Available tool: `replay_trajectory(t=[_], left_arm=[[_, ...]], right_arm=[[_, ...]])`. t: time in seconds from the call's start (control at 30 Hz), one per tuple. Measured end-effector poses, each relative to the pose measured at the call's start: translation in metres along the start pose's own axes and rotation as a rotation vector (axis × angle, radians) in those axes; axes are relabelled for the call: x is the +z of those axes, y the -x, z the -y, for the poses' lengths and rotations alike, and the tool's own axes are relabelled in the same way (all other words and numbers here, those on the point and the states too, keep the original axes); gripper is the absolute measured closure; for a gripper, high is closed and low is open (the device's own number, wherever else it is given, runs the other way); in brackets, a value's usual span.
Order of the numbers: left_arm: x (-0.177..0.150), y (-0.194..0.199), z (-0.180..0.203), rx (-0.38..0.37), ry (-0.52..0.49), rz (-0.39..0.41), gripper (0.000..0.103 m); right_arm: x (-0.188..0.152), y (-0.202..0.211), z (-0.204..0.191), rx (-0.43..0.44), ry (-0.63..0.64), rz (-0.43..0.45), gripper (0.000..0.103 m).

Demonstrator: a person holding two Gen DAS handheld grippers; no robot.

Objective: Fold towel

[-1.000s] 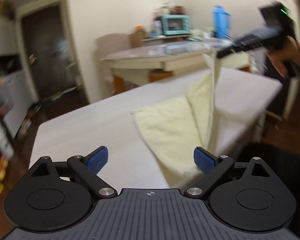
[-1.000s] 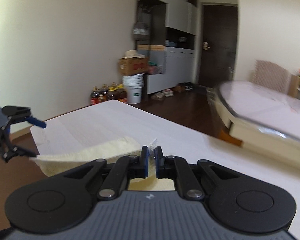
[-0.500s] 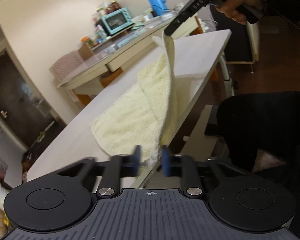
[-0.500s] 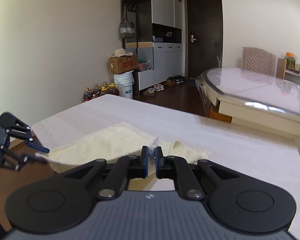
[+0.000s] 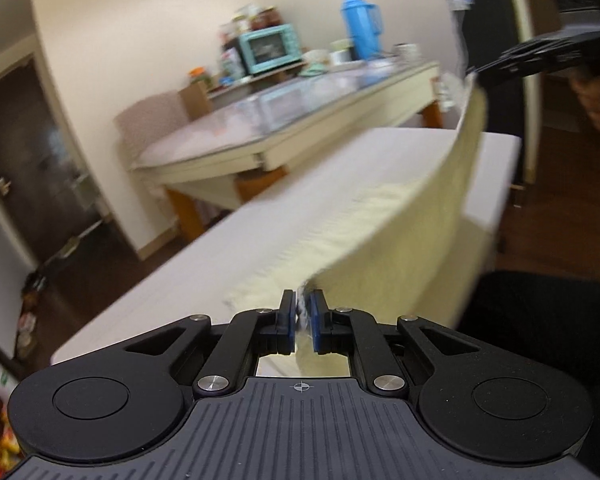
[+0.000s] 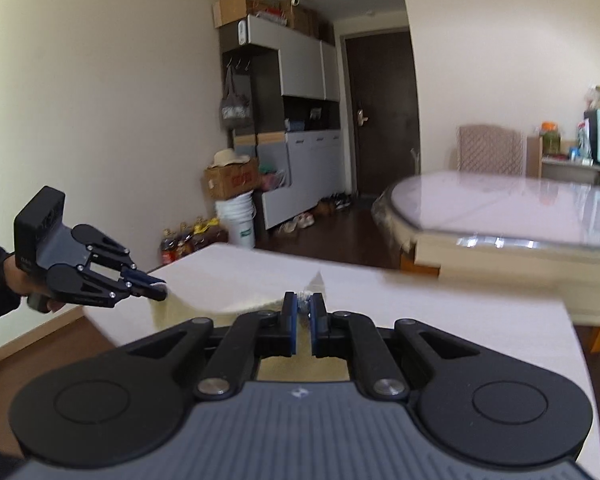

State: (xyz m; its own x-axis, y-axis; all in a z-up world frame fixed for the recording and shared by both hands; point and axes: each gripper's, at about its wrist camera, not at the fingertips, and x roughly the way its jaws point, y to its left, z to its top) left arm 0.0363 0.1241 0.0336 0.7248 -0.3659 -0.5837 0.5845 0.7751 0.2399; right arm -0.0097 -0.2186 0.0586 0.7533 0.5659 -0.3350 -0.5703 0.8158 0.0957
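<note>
Both the left gripper (image 5: 299, 316) and right gripper (image 6: 302, 322) have fingers pinched on corners of the pale yellow terry towel (image 5: 404, 236), stretched above the white table (image 5: 228, 248). Keep that edge taut and level when laying it over.

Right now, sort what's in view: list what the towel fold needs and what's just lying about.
Needed: towel, left gripper, right gripper, white table.

Lying about: blue thermos, teal oven, white bucket, cardboard box.
</note>
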Motion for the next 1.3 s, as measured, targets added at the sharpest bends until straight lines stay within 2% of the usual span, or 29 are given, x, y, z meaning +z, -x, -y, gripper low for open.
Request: replay_trajectory(t=[0.13,0.2,0.37,0.57,0.7,0.77,0.93,1.0,1.03,1.07,1.17,1.3], left_arm=[[0.013,-0.038,-0.029,0.000,0.090,-0.047,0.095],[0.020,-0.061,-0.044,-0.002,0.131,-0.072,0.095],[0.030,-0.099,-0.062,-0.014,0.132,-0.098,0.095],[0.025,-0.129,-0.072,-0.020,0.142,-0.130,0.094],[0.019,-0.126,-0.079,-0.029,0.178,-0.110,0.094],[0.017,-0.128,-0.080,-0.022,0.176,-0.121,0.091],[0.012,-0.137,-0.079,0.010,0.158,-0.159,0.080],[0.012,-0.137,-0.079,0.015,0.156,-0.159,0.075],[0.011,-0.136,-0.079,0.022,0.155,-0.158,0.068],[0.011,-0.135,-0.080,0.025,0.155,-0.158,0.064],[0.011,-0.126,-0.086,0.046,0.167,-0.145,0.053],[0.007,-0.101,-0.103,0.107,0.191,-0.116,0.047]], right_arm=[[0.003,-0.070,0.050,0.000,-0.129,-0.079,0.096],[-0.002,-0.097,0.066,-0.023,-0.154,-0.117,0.096],[-0.020,-0.137,0.093,-0.071,-0.224,-0.191,0.096],[-0.036,-0.154,0.107,-0.107,-0.269,-0.223,0.096],[-0.038,-0.148,0.106,-0.124,-0.273,-0.183,0.096],[-0.037,-0.147,0.105,-0.125,-0.268,-0.173,0.096],[-0.044,-0.163,0.112,-0.138,-0.270,-0.232,0.095],[-0.046,-0.166,0.113,-0.146,-0.271,-0.248,0.092],[-0.046,-0.167,0.112,-0.156,-0.264,-0.255,0.088],[-0.045,-0.165,0.111,-0.166,-0.260,-0.251,0.083],[-0.038,-0.152,0.102,-0.210,-0.240,-0.212,0.081],[-0.020,-0.130,0.062,-0.193,-0.180,-0.144,0.074]])
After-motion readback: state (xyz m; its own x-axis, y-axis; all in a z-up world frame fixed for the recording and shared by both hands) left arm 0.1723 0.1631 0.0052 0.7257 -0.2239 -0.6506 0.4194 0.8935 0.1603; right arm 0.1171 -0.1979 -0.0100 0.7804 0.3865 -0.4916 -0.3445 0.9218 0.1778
